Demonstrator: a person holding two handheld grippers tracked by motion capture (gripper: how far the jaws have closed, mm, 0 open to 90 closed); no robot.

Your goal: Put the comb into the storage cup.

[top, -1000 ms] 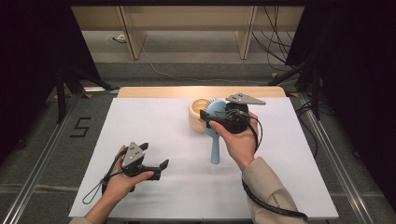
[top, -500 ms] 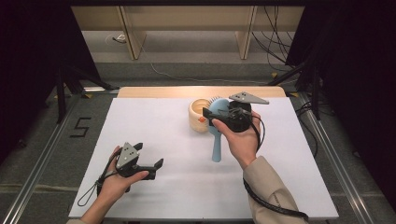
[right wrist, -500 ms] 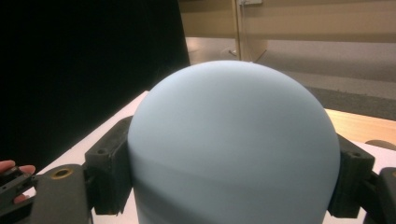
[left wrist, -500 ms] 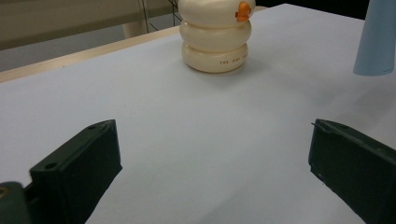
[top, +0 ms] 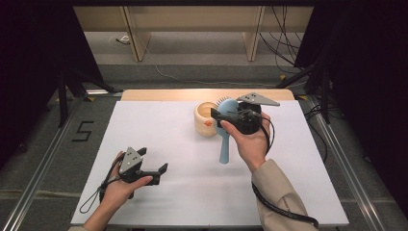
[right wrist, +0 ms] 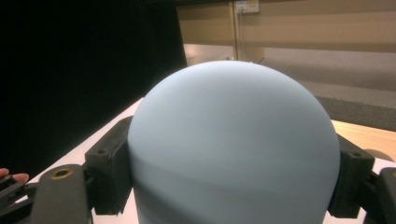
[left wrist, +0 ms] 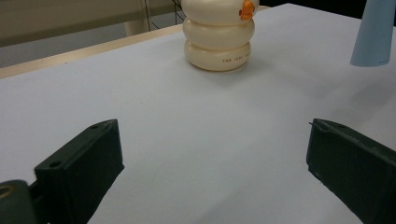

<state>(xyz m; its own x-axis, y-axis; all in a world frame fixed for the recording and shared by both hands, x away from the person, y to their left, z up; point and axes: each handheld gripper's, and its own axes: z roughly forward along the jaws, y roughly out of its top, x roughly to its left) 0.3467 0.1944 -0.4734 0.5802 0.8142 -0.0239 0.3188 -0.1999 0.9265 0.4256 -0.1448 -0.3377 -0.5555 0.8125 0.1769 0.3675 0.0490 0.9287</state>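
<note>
Looking down from the high view: right gripper [top: 222, 117] pinches the brush [top: 226, 130] at its round head, handle hanging down and toward the person, so the long axis runs from the fingers back to the near edge of the table [top: 298, 192]. Cup [top: 206, 119] sits just left of those fingers, touching or nearly so; can't tell which. Left gripper [top: 154, 167] rests low, well apart from both, fingers spread on nothing.

Left gripper view: fingers [left wrist: 81, 168] wide, bare table between them; cup [left wrist: 219, 35] straight ahead, brush handle tip [left wrist: 373, 35] off to the right, raised.

Right gripper view: fingers [right wrist: 109, 163] clamp both sides of the brush head [right wrist: 233, 144], dome facing the camera. Right hand is nearer the cup by far; likely the brush goes in handle-first.
</note>
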